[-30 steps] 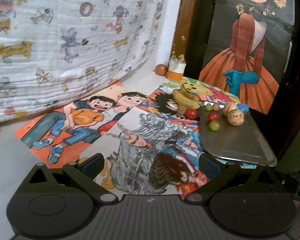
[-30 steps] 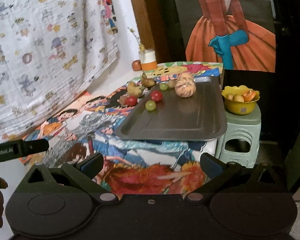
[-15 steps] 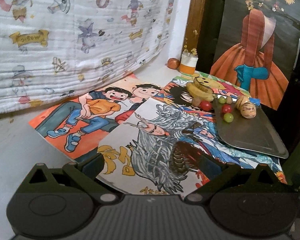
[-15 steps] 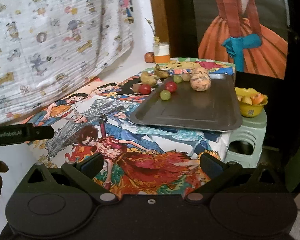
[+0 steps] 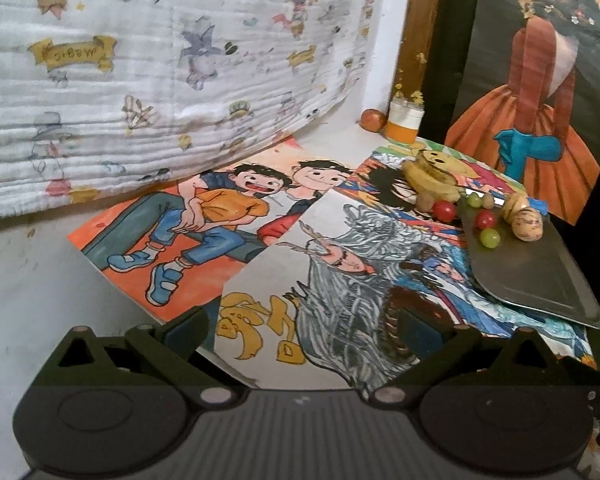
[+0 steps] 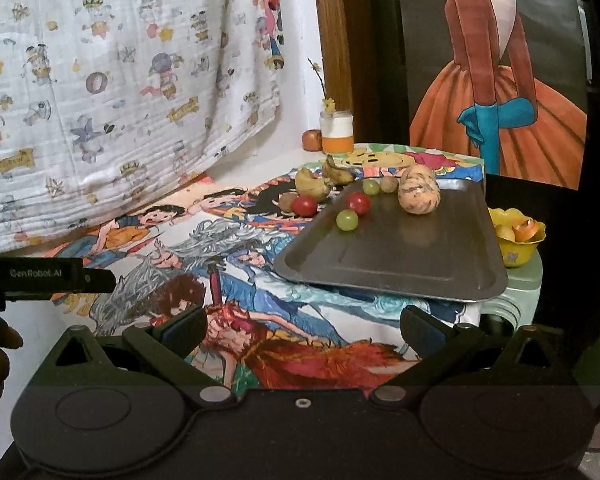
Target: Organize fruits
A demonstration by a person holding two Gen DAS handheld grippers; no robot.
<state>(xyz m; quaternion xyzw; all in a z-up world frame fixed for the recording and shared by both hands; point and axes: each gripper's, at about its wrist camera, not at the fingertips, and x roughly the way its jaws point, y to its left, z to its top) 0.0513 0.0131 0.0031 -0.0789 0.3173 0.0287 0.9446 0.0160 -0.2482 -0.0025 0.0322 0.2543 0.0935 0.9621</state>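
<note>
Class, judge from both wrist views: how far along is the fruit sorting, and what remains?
Done: the metal tray already holds a red fruit, two green grapes, a small brown fruit and a striped tan fruit. In hand: nothing; the left gripper and right gripper are open and empty. Left: the bananas, another red fruit and a brown fruit beside the tray.

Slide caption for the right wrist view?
Open right gripper facing a metal tray holding grapes and a striped fruit.

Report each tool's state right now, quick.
Left tool: open, holding nothing, above the drawings.
Right tool: open, holding nothing, short of the grey metal tray.
</note>
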